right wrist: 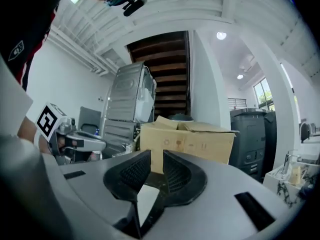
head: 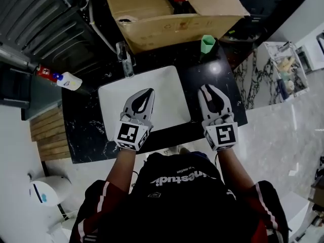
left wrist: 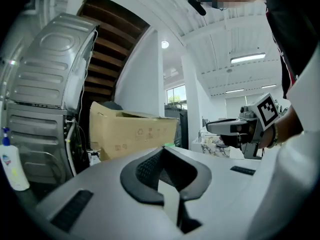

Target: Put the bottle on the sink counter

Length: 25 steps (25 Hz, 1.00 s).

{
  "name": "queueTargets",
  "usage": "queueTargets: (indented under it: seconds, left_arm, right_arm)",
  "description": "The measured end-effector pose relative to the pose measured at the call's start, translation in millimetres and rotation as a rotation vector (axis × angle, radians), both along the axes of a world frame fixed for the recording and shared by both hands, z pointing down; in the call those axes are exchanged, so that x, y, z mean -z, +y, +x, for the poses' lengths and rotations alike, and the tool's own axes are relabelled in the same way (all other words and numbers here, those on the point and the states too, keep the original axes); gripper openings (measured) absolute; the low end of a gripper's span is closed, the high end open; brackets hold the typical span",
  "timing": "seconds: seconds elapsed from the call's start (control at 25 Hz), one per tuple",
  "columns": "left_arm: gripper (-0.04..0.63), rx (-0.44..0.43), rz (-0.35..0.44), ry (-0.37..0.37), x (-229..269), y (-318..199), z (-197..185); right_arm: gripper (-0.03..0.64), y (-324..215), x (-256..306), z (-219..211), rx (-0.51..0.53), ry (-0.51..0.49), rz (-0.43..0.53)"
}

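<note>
The black marble sink counter (head: 86, 130) fills the middle of our head view, with a large open cardboard box (head: 172, 29) sitting at 12 o'clock beyond it. A white sink basin (head: 114, 105) is sunk into the counter's left half. We hold both grippers level and side by side over the near edge. The left gripper (head: 149, 91) is above the basin and the right gripper (head: 209, 88) is above bare marble at about 3 o'clock from it. The left gripper's jaws are clenched tip to tip on nothing. The right gripper's jaws stand a narrow gap apart and released, and its own view shows only the distant box through the gap. A faucet (head: 124, 59) rises at the basin's far rim, at 11 o'clock from the left gripper's tips. A green cup (head: 207, 43) stands at 12 o'clock from the right gripper, close against the box. The bottle (head: 68, 80), white with a blue pump top, lies at the counter's far left edge. It is at 9 o'clock from the left gripper and well apart from both grippers. We cannot tell whether it rests on the marble or just beyond it. In the left gripper view it stands upright at that view's left edge.
</note>
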<state>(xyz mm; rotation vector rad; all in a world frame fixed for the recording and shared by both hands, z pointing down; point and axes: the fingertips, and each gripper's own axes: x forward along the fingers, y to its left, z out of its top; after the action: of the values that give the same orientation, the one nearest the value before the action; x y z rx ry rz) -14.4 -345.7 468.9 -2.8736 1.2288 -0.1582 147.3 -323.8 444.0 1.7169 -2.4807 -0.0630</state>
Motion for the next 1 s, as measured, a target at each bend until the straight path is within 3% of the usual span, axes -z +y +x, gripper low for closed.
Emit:
queueTargets:
  seconds: [0.44,0.68,1.0]
  left_arm:
    - [0.015,0.112,-0.027,0.065,50,79,-113]
    - [0.015,0.151,0.046,0.078,84,106,-136]
    - [0.015,0.198,0.084,0.112,112,120,-147]
  right_arm:
    - [0.049,69,59,-121,0.173,-0.135,-0.002]
    - [0.044,83,80,-156,0.291,-0.134,-0.045]
    - [0.041,90,105,-176,0.394,-0.099,-0.017]
